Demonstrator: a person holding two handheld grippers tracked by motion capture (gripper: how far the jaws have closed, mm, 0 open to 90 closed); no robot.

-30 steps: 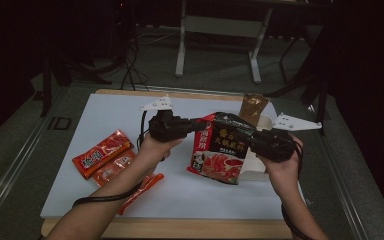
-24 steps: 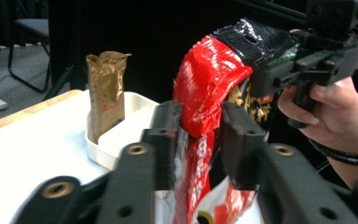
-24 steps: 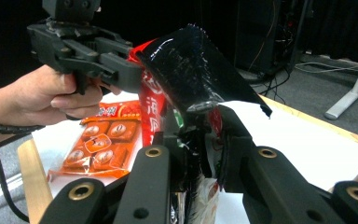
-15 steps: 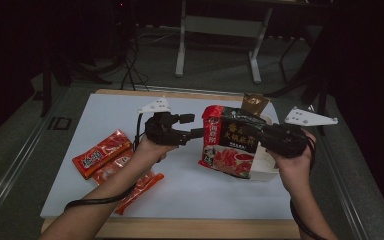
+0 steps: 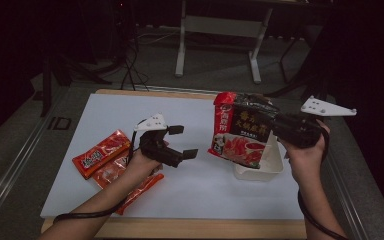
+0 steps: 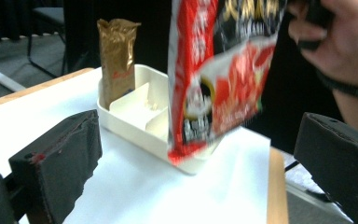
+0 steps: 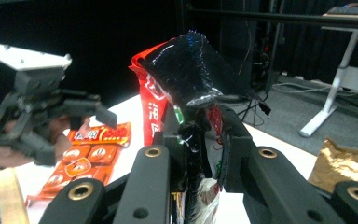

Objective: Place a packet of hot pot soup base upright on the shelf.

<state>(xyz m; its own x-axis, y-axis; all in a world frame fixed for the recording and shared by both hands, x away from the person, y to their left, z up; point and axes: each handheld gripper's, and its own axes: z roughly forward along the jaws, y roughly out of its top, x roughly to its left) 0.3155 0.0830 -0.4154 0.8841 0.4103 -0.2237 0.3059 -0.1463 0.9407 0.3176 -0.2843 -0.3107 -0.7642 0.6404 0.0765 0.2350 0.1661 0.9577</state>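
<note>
A red-and-black snack bag [image 5: 241,131] hangs upright over the white divided tray [image 5: 260,170], its lower edge just above the tray. My right gripper [image 5: 274,127] is shut on the bag's right edge, and in the right gripper view the bag [image 7: 186,70] is pinched between the jaws [image 7: 200,135]. My left gripper [image 5: 184,141] hovers to the bag's left, apart from it. Its jaws have just been opening and stand open with nothing between them. In the left gripper view the bag [image 6: 214,79] hangs beyond the wide pads [image 6: 58,163].
A gold packet [image 6: 116,60] stands in the tray's [image 6: 135,116] far compartment. Several red sauce packets [image 5: 100,152] lie on the white board by my left forearm. The board's wooden front edge [image 5: 180,227] runs along the bottom; table legs stand behind.
My left gripper let go of the bag's top, opened, and drew back to the left and down. My right gripper lifted the bag upright over the tray.
</note>
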